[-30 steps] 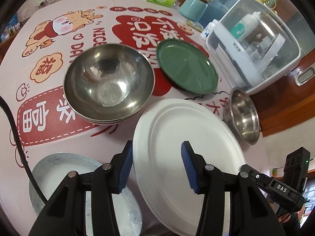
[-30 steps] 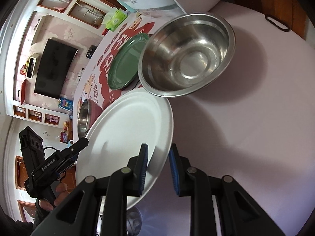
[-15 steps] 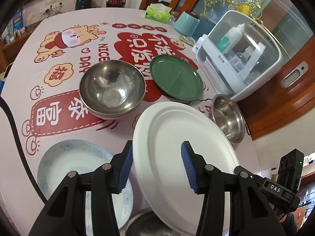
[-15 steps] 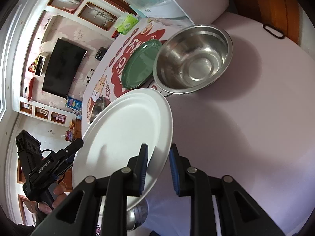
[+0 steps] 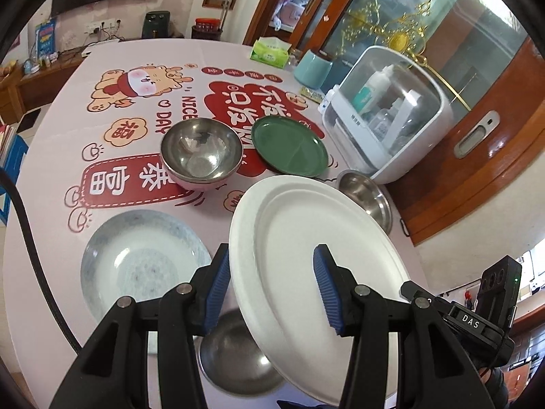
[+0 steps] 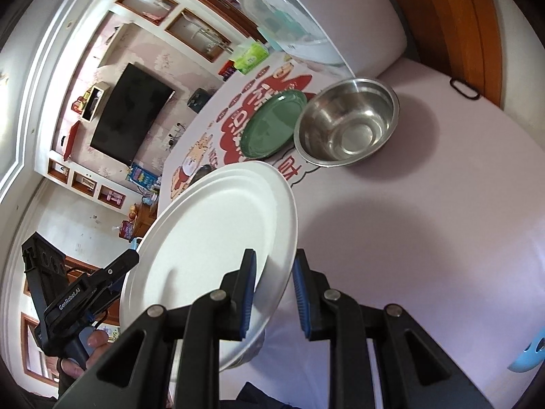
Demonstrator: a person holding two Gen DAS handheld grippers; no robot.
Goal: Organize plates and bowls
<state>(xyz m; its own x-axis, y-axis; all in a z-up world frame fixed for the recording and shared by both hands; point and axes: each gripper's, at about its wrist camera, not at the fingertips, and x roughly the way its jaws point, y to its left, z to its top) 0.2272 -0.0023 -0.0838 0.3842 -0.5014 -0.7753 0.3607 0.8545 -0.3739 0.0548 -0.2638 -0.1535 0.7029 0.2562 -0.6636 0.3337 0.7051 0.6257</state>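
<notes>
A large white plate (image 5: 316, 255) hangs tilted above the table, held from two sides. My left gripper (image 5: 270, 286) is shut on its near rim, one blue pad under the edge and one on the top face. My right gripper (image 6: 274, 289) is shut on the opposite rim (image 6: 279, 238). On the table lie a blue-white ceramic plate (image 5: 143, 262), a green plate (image 5: 289, 146), a big steel bowl (image 5: 201, 153) nested in another, and a small steel bowl (image 6: 347, 122). One more steel bowl (image 5: 235, 354) sits half hidden under the white plate.
A white storage box with a clear lid (image 5: 388, 119) stands at the table's right edge, near a wooden cabinet. A tissue pack (image 5: 270, 52) and a teal cup (image 5: 313, 68) are at the far side. A person's hand (image 6: 92, 344) grips the left tool.
Both grippers have risen with the white plate between them, so the table looks farther off. The steel bowl beneath the plate has come into view.
</notes>
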